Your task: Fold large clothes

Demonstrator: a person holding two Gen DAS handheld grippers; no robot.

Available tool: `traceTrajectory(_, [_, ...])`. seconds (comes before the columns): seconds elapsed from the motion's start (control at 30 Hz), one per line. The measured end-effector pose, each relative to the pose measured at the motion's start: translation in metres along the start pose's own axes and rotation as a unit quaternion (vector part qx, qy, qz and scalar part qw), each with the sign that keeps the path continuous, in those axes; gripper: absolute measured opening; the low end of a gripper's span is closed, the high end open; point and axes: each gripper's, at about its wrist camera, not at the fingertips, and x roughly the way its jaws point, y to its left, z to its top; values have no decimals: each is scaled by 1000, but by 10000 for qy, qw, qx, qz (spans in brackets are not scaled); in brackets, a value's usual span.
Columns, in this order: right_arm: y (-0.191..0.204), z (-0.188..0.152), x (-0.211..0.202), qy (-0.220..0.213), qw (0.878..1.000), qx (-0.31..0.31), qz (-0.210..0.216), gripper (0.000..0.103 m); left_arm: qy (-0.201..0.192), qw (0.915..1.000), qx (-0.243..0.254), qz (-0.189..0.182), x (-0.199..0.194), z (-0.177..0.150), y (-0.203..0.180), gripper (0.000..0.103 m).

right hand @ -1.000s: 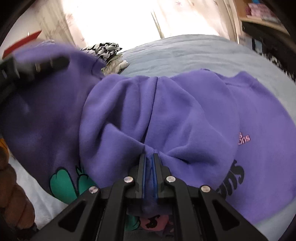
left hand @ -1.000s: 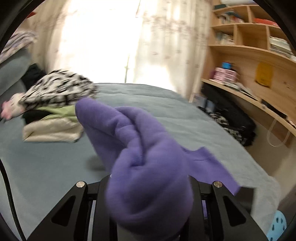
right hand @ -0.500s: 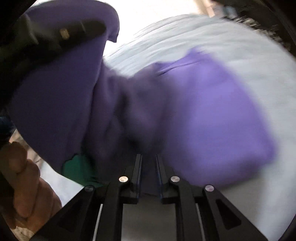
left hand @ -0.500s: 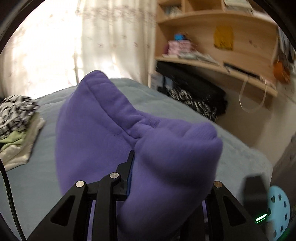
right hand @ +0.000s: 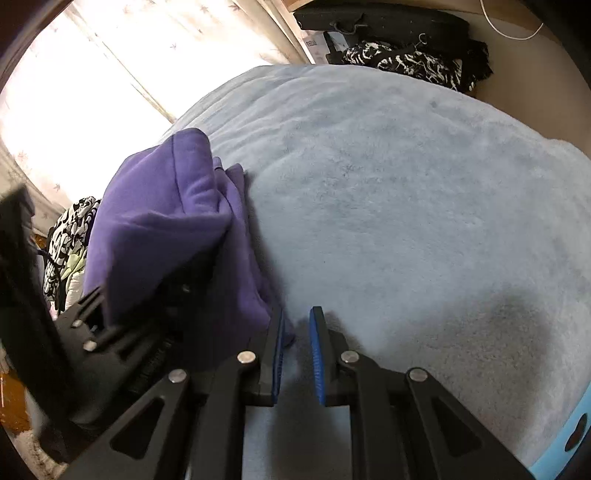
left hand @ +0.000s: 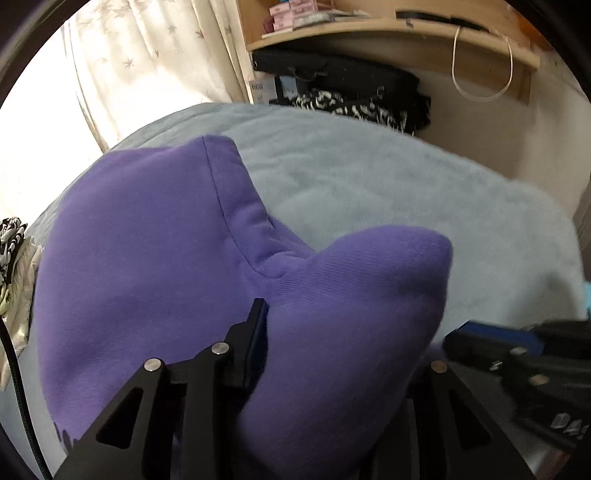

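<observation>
Left hand-held gripper (left hand: 332, 332): nearest in the left wrist view, black, with a thick fold of purple sweatshirt (left hand: 147, 258) bunched between its jaws; one blue-padded finger (left hand: 255, 332) shows, the other is buried under cloth. The jaws have just been easing wider with the cloth between them; whether the pads press on it cannot be told.
Right hand-held gripper (right hand: 297, 328): jaws a narrow gap apart, having just opened a little, nothing between the blue pads (right hand: 317, 350). The sweatshirt's near edge lies just beside its left finger. In the left wrist view it shows blurred at lower right (left hand: 517, 354).
Purple sweatshirt: a folded bundle on the bed, left of the right gripper, its long axis running away from the cameras towards the window. A stitched seam runs along the top fold. No print or lettering shows.
Bed (right hand: 406, 203): covered by a pale blue fleecy blanket, bare to the right of the bundle.
Clothes pile (right hand: 70, 236): black-and-white patterned and pale garments beyond the bundle, at far left.
Far side: black bags and a zebra-patterned cloth (left hand: 351, 107) on the floor past the bed.
Room: cream curtains (left hand: 155, 62) with a leaf motif over a bright window; a wooden shelf (left hand: 388, 29) carrying pink boxes whose writing is too small to read.
</observation>
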Motion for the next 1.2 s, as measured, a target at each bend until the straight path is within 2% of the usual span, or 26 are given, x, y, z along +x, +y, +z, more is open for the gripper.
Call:
traceTrajectory(0.03, [1,0,-1,-6,10000,-17,6,14,-4,10000,20,-4,0,-1,0,33])
traceTrajectory(0.07, [2,0,-3,-12,10000,-24,22,14,-14,10000,26,-47,-2,-1,0,39])
traceTrajectory(0.1, [-1,2,1,-20,10000,-23,38,14,-11,9998,9,-186,-4,0,1,51])
traceTrajectory(0.13, [-1,-2,-2,-29,10000,-24,44,14,-1,9996,-12,-286,-5,2,1,56])
traceTrajectory(0.2, [-3,-1,-7,-60,10000,-27,36,14,-30,9989,-41,-466,-10,3,4,72])
traceTrajectory(0.27, [-4,-1,-9,-94,9999,-18,38,14,-79,9975,-62,-705,-15,5,5,83])
traceTrajectory(0.3, [-5,0,-11,-114,9999,-26,42,14,-95,9969,-72,-776,-15,11,5,86])
traceTrajectory(0.53, [-4,2,-27,-294,9995,-99,67,14,-32,9870,-498,-1527,-41,18,23,89])
traceTrajectory(0.63, [1,5,-35,-391,9990,-181,92,14,-36,9851,-637,-1595,-57,20,28,89])
traceTrajectory(0.77, [17,14,-45,-468,9974,-533,141,14,-255,9837,-822,-1581,-95,18,49,89])
traceTrajectory(0.83, [27,21,-46,-462,9962,-711,186,19,-382,9839,-907,-1494,-110,19,61,89])
traceTrajectory(1.0, [52,49,-46,-402,9927,-1047,447,34,-546,9848,-1372,-920,-132,16,118,89])
traceTrajectory(1.1, [69,72,-39,-345,9892,-1194,777,45,-245,9820,-1814,-470,-115,11,157,89])
traceTrajectory(1.17, [81,86,-31,-338,9856,-1365,935,59,-10,9761,-2115,-503,-98,4,182,89])
traceTrajectory(1.2, [88,98,-22,-327,9839,-1446,997,61,117,9730,-2238,-553,-87,1,193,89])
